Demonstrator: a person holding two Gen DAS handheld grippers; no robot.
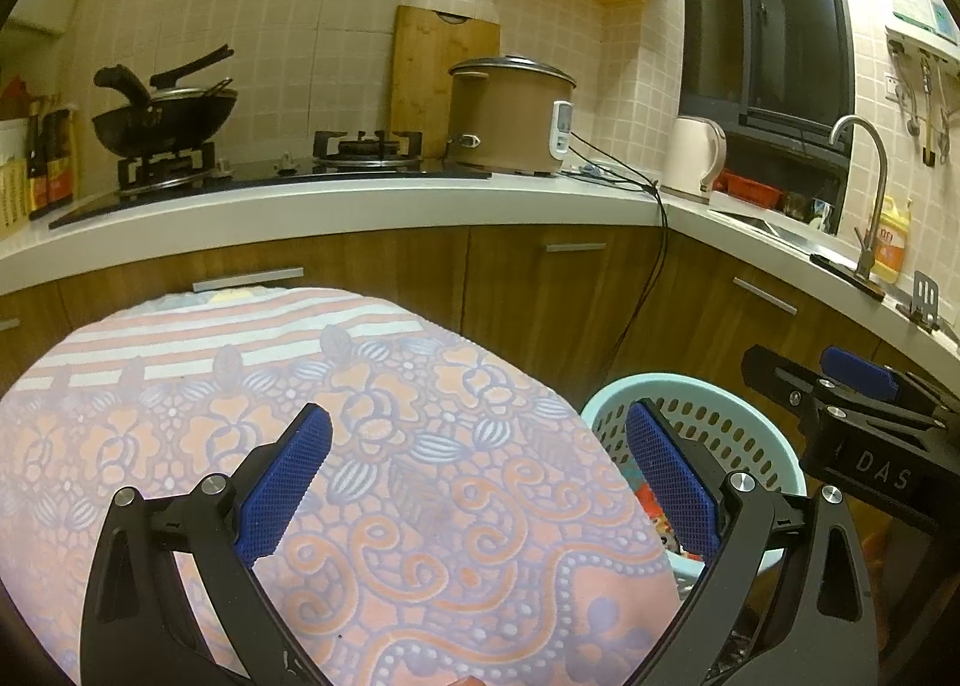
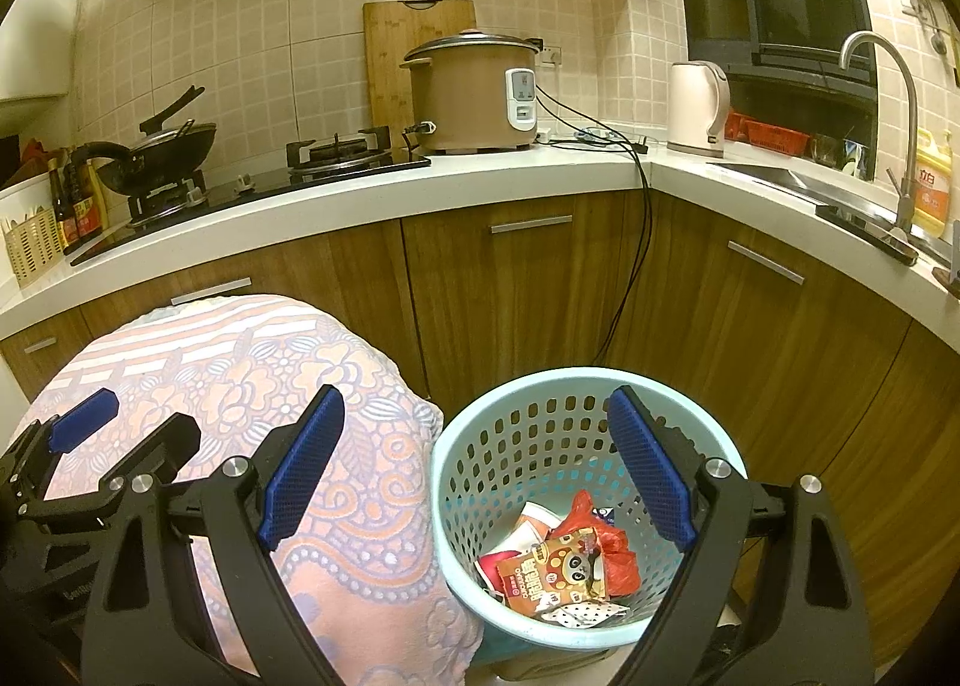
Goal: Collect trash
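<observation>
Right wrist view: right gripper wide open, empty, poised over basket holding wrappers below right pad; left gripper likewise agape; rim-knock could tip contents.

Pale blue plastic waste basket, perforated wall, smooth and slightly glossy. Inside, crinkled glossy foil-like snack wrappers in red and orange. Beside it, pink and lilac floral cloth cover, terry-like, raised woven pattern, matt. Black matt gripper arms with bright metal screws; blue textured finger pads, fine mesh-like grain. Brown wood-grain cabinet fronts, semi-glossy, with brushed metal handles. White smooth countertop. Beige glazed wall tiles, shiny. Upright bamboo chopping board, matt. Curved steel tap, polished.
</observation>
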